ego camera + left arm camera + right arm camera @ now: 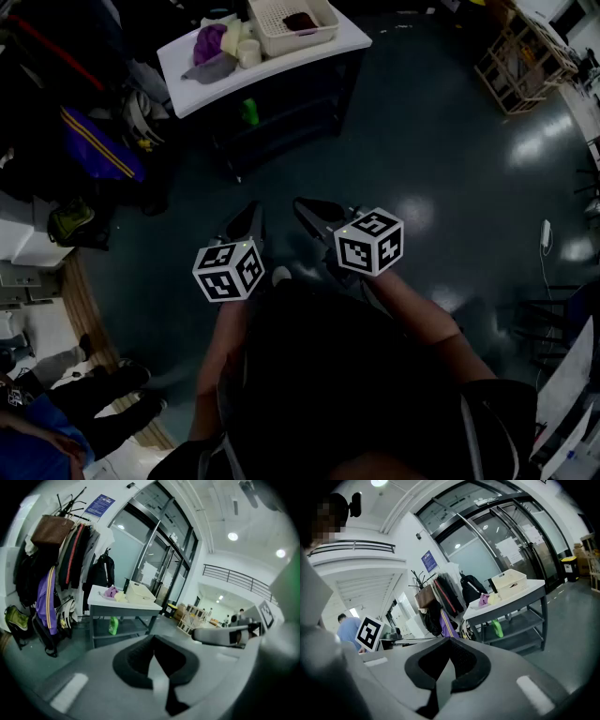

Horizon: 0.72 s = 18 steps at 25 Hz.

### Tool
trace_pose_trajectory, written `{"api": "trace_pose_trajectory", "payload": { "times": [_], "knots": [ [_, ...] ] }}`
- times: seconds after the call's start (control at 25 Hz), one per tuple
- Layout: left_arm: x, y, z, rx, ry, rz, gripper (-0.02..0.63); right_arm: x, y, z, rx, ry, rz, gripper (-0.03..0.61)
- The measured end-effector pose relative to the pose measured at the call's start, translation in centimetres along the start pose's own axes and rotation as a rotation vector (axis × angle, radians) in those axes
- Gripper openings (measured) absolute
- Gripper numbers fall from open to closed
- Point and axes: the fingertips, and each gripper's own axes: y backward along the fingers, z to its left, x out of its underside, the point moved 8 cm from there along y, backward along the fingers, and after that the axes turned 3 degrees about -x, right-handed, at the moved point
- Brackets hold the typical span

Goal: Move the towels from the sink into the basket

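The towels [214, 49], a purple, a grey and a pale one, lie bunched at the left end of the white table [328, 47], just left of the basket [291, 23]. I can't make out whether a sink sits beneath them. From my tongs they lie well ahead across open floor and slightly leftward, so I judge my left gripper [246, 220] the nearer. It is pressed together on nothing. My right gripper [314, 214] is likewise closed and empty, lining up more with the basket.
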Motion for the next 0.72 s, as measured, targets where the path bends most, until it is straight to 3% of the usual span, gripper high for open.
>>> {"api": "trace_pose_trajectory", "payload": {
  "times": [0.72],
  "knots": [
    [-2.2,-2.6,3.6,0.039,-0.021,0.011,0.008,-1.3,-4.8,-1.4,0.005,-0.065,-0.030,-0.006]
  ]
}}
